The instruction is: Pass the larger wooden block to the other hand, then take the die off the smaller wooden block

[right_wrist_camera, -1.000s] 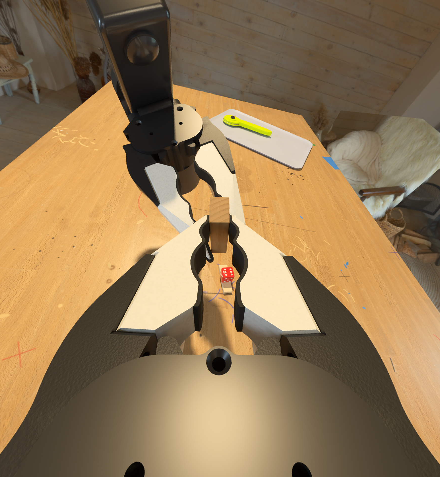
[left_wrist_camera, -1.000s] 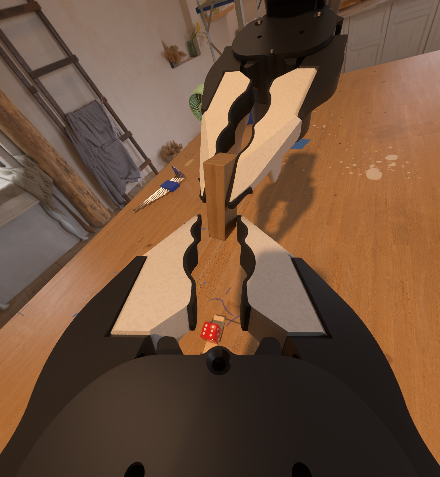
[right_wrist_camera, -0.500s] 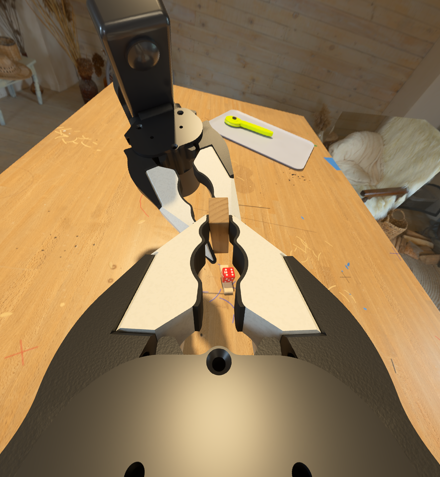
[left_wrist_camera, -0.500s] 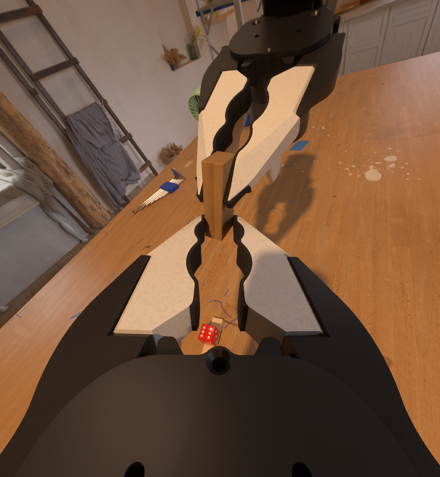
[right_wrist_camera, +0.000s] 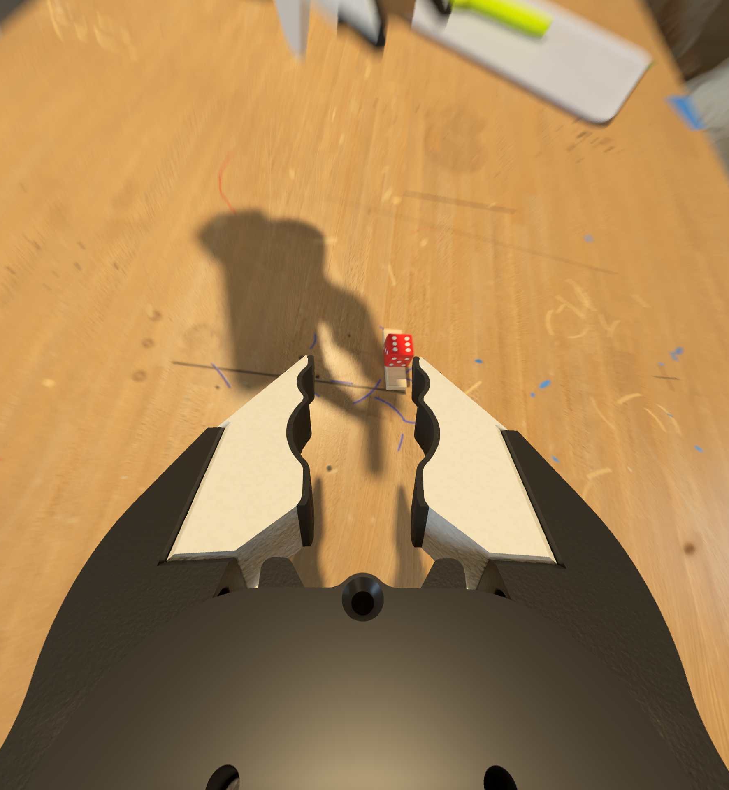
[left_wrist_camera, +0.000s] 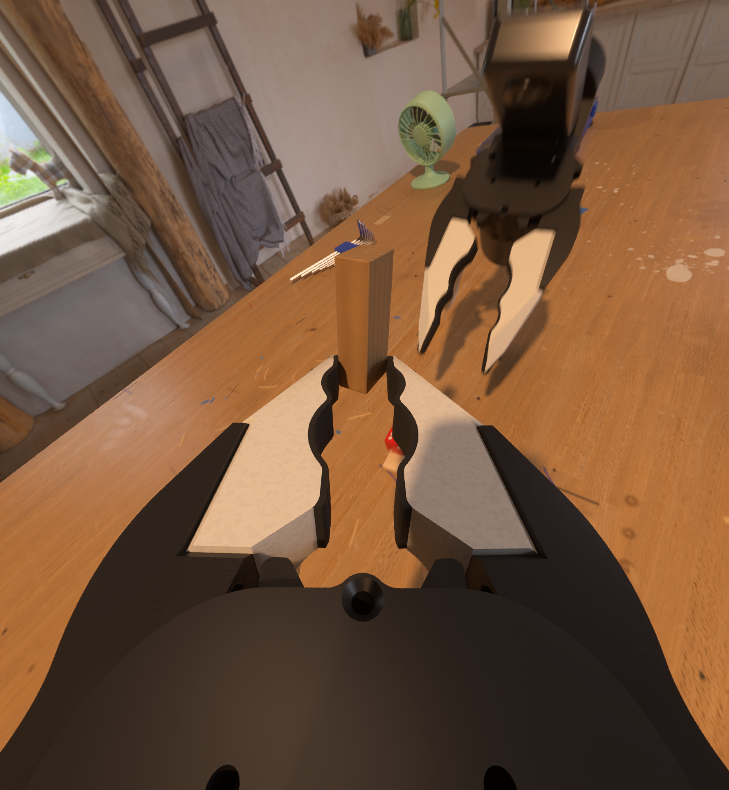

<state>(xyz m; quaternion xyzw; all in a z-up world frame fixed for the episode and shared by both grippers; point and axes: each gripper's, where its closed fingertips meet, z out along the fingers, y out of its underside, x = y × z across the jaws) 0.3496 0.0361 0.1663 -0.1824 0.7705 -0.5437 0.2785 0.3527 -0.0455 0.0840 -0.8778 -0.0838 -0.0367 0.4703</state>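
My left gripper (left_wrist_camera: 362,363) is shut on the lower end of the larger wooden block (left_wrist_camera: 363,316) and holds it upright above the table. My right gripper (left_wrist_camera: 454,359) is open and empty, off to the right of that block and pointing down. In the right wrist view the right gripper (right_wrist_camera: 362,361) hangs open over the table. The red die (right_wrist_camera: 398,349) sits on the small pale wooden block (right_wrist_camera: 395,378), just ahead of the right fingertip. In the left wrist view the die (left_wrist_camera: 390,438) is half hidden behind my finger.
A white tray (right_wrist_camera: 568,72) with a yellow-green tool (right_wrist_camera: 504,13) lies at the far end. A green fan (left_wrist_camera: 427,137) and a set of hex keys (left_wrist_camera: 337,256) sit near the table's left edge. The left gripper's fingers (right_wrist_camera: 298,25) show blurred at the top.
The right gripper has let go of the larger block, opened, drawn back and tilted down over the die. The left gripper now holds the block alone.
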